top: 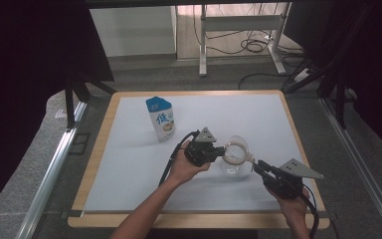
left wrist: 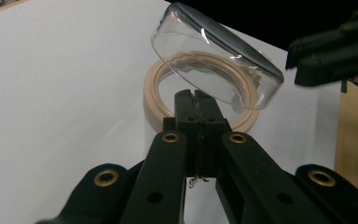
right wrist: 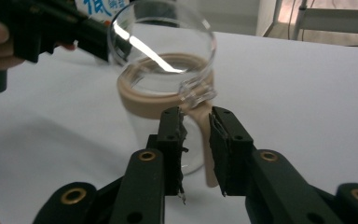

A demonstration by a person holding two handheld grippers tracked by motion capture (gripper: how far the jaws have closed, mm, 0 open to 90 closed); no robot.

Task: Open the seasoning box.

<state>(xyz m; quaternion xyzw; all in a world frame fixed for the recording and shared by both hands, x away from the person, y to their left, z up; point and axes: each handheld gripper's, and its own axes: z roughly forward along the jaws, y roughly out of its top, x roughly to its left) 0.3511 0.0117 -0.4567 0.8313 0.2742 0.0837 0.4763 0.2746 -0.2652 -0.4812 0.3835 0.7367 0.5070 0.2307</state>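
A clear glass jar (top: pixel 230 167) with a tan ring (left wrist: pixel 154 95) around its mouth stands on the white table, right of centre. Its clear hinged lid (left wrist: pixel 214 56) is tilted up. My left gripper (left wrist: pixel 196 95) is shut on the near edge of the lid, coming in from the jar's left (top: pixel 223 149). My right gripper (right wrist: pixel 196 119) comes in from the jar's right (top: pixel 255 163), its jaws closed on the tan strap (right wrist: pixel 208 158) that hangs down the jar's side below the hinge. The jar looks empty.
A blue and white carton (top: pixel 161 118) stands upright behind and left of the jar, a hand's width from my left gripper. The white table top (top: pixel 129 164) has a wooden rim. Desk legs and cables lie on the floor beyond.
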